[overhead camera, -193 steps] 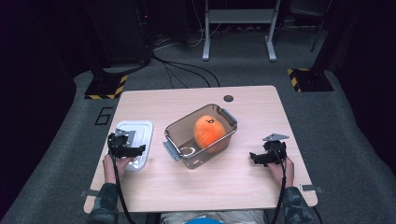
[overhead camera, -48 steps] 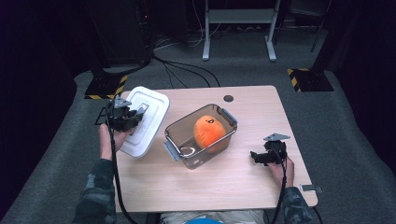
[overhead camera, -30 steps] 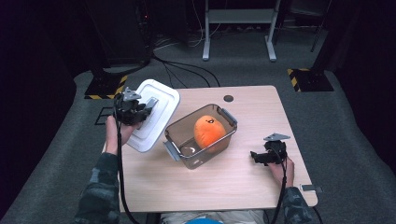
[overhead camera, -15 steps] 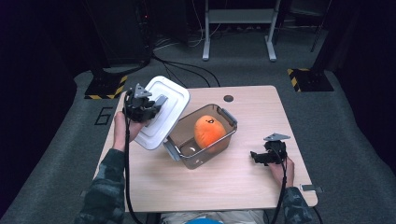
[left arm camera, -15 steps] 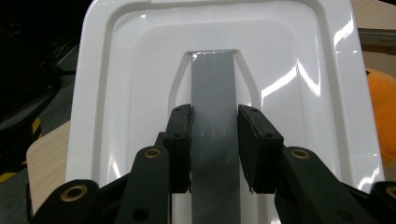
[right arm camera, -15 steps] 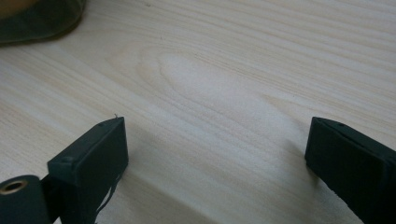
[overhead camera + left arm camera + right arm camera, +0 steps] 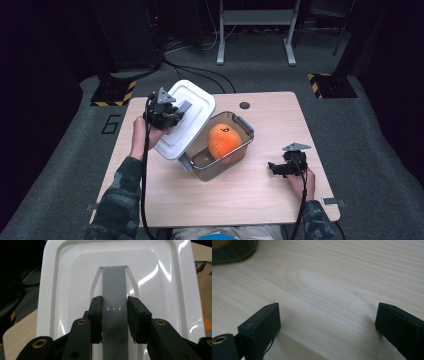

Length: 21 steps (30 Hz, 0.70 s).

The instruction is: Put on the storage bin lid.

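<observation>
High view: the left gripper (image 7: 167, 116) clamps the grey handle strip (image 7: 114, 302) of the white lid (image 7: 187, 120), held tilted over the left edge of the clear container (image 7: 220, 150) with the orange toy (image 7: 224, 140). Near right, the right gripper (image 7: 281, 168) rests on the table (image 7: 240, 200), jaws wide and empty.

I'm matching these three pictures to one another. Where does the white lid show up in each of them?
High view: the white lid is left of centre, tilted over the bin's left end, in the left claw.
Left gripper view: the white lid spans most of the picture, jaws pinching its grey handle.
Right gripper view: not in it.
Shared landmark: the wooden table.
</observation>
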Available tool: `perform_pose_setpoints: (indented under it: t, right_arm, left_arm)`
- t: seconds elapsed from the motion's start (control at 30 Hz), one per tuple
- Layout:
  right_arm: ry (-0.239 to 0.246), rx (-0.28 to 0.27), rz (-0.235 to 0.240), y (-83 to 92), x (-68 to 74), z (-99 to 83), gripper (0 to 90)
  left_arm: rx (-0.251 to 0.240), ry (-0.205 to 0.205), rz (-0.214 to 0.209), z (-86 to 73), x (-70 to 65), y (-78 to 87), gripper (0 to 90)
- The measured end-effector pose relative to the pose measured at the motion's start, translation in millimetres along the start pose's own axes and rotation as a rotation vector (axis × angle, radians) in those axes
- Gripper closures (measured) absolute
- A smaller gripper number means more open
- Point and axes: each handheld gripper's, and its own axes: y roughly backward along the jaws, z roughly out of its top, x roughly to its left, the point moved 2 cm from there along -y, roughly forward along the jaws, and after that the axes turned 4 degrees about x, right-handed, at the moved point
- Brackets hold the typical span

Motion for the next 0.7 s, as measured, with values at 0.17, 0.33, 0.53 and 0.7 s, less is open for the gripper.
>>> perform_pose_setpoints:
  t: [0.17,0.33,0.53,0.7]
  right_arm:
    - [0.0,0.0,0.0,0.0,-0.1,0.0,5.5]
    - [0.0,0.0,0.001,0.1,-0.1,0.0,5.6]
    - [0.0,0.0,0.002,0.0,-0.1,0.0,5.6]
    - [-0.002,-0.001,0.004,0.1,0.1,0.1,5.6]
  left_arm:
    - [0.006,-0.016,-0.014,5.8,-6.9,-4.3,66.4]
    - [-0.002,-0.034,-0.027,11.3,-13.5,-4.3,66.5]
    - [0.003,-0.05,-0.049,18.1,-22.3,-3.7,66.5]
    - [0.018,-0.066,-0.069,24.1,-30.6,-4.6,66.5]
